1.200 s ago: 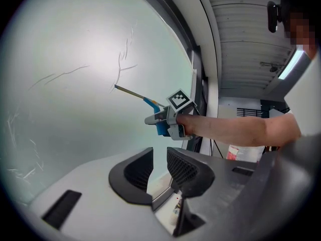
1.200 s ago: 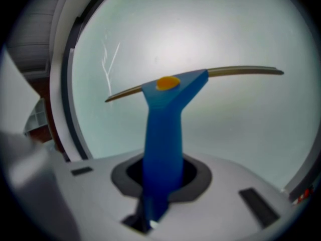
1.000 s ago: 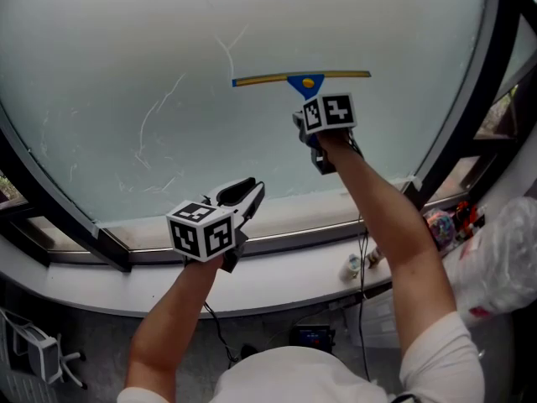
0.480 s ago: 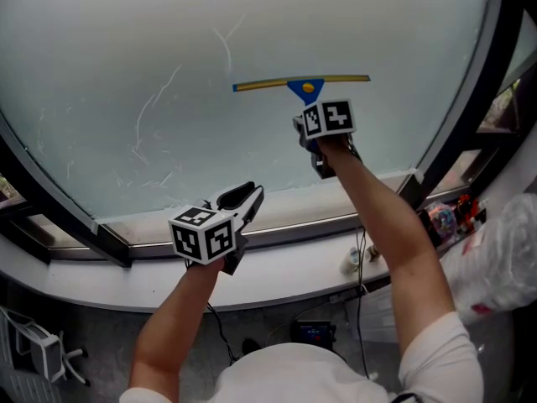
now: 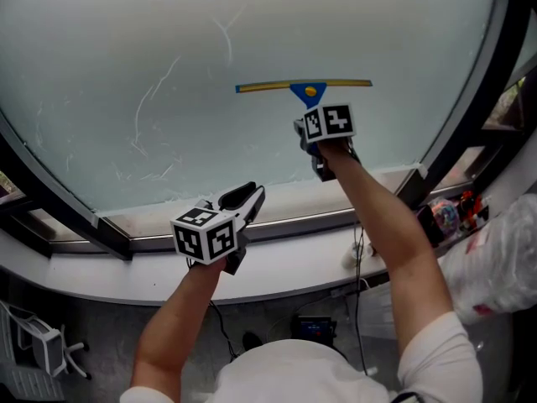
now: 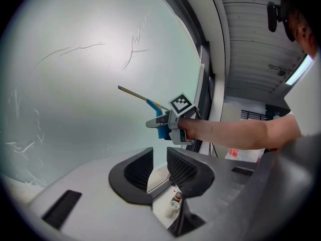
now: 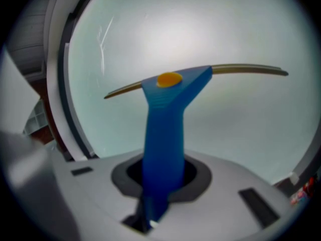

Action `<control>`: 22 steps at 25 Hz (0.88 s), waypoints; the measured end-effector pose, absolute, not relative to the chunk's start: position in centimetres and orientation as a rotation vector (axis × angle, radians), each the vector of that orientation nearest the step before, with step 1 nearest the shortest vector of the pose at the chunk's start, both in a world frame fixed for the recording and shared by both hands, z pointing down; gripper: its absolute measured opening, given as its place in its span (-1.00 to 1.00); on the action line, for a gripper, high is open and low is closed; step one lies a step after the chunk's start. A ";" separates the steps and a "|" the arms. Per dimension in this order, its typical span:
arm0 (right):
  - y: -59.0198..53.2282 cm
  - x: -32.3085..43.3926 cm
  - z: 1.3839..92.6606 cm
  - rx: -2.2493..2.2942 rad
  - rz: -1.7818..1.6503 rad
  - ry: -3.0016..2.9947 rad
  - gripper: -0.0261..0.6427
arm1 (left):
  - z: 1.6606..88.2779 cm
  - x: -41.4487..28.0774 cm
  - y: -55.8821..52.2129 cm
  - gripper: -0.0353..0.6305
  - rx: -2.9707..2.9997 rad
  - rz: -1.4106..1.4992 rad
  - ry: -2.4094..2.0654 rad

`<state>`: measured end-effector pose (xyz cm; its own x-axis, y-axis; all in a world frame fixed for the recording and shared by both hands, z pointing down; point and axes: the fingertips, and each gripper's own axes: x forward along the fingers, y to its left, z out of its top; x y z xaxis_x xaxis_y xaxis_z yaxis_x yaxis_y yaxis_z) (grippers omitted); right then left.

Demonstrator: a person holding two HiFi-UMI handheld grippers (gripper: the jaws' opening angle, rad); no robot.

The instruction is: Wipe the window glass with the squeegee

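Note:
The squeegee (image 5: 304, 85) has a blue handle, a yellow button and a thin yellowish blade that lies level against the window glass (image 5: 168, 40). My right gripper (image 5: 309, 117) is shut on its handle (image 7: 163, 134), below the blade, with the arm reaching up from the lower right. The left gripper view shows the squeegee (image 6: 150, 103) from the side, its blade edge on the pane. Down by the sill my left gripper (image 5: 245, 195) hangs with a narrow gap between its jaws (image 6: 159, 152) and nothing in them. Thin white streaks (image 5: 155, 99) mark the glass to the left of the blade.
A white sill (image 5: 285, 259) runs under the pane, with dark frame bars at left (image 5: 50, 200) and right (image 5: 457, 124). A small bottle (image 5: 354, 259) stands on the sill by my right forearm. A white plastic bag (image 5: 503, 250) and coloured bits lie at far right.
The squeegee has slid down the glass, its blade now farther below the white streaks. Both hands have sunk a little. The grip on the handle is unchanged.

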<state>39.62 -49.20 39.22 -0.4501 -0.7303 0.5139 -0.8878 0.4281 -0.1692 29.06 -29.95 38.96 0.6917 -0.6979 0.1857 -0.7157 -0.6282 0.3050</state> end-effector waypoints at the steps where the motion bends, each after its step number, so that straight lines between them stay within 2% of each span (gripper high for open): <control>1: -49.2 39.6 39.5 1.380 0.602 -2.322 -0.68 | 39.2 29.1 -29.9 -0.57 2.544 0.072 -1.106; 22: -48.8 39.6 45.4 1.326 0.651 -2.294 -0.68 | 43.4 29.6 -30.0 -0.57 2.465 0.107 -1.102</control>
